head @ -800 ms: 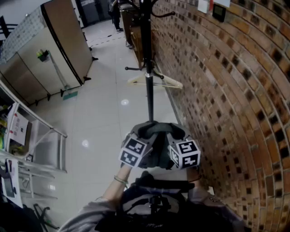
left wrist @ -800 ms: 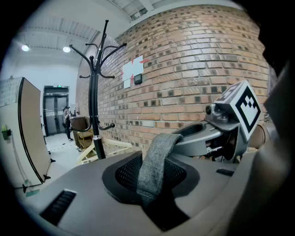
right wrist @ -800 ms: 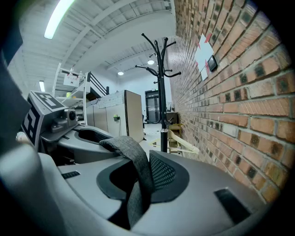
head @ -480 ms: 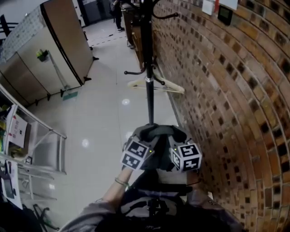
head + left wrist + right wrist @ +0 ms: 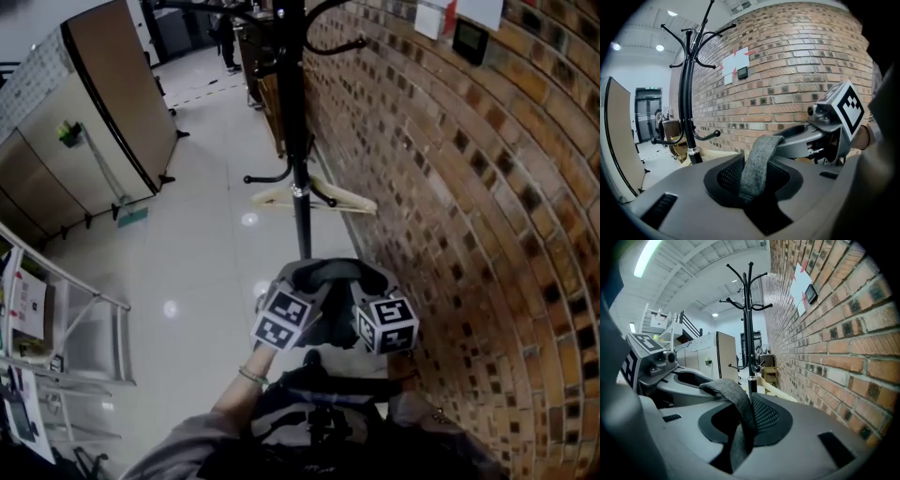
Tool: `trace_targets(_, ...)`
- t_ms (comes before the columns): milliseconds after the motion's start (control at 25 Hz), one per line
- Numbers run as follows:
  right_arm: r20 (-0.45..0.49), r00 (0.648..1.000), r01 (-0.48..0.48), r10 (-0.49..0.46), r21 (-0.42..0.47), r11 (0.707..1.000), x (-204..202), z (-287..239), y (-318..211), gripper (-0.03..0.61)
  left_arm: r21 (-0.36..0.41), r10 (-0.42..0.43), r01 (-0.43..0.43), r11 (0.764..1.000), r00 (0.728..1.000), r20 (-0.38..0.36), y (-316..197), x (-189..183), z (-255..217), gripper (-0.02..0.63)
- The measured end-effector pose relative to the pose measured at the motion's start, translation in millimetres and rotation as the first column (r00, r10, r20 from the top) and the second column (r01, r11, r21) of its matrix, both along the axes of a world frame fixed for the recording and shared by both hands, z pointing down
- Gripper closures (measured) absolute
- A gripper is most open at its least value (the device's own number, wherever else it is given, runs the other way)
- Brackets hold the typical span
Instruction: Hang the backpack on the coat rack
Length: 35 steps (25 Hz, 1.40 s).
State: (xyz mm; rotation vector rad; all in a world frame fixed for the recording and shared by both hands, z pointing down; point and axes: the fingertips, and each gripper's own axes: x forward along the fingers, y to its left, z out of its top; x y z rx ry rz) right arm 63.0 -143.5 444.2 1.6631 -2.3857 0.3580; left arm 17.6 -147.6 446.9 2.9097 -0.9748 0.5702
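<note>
Left gripper (image 5: 757,193) and right gripper (image 5: 739,434) remain clenched on the grey strap (image 5: 761,154), with the backpack (image 5: 319,427) hanging beneath them. I have drawn nearer the coat rack (image 5: 294,141) since a moment ago. The hooks are not yet reached.

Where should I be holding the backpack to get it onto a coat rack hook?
By the grey strap, near its ends, one gripper from each side: the left gripper and right gripper are both shut on it that way. The strap arches between them, so its free middle should slip over a coat rack hook.
</note>
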Motion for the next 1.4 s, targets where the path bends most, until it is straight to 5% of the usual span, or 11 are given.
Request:
trace_targets(680,-0.045,0.999,-0.017,0.018,0.032,0.999,11,-16,-100,0.502,0.024,0.069,-0.068,0.997,0.997,-0.017,-98,14,-16,0.500)
trace_targets(1400,-0.073,0.973,0.218,-0.217,0.004,0.976,3,-7,-152,0.502,-0.019,-0.126,0.126,0.992,0.992,-0.014,-138,6,-9,0.501)
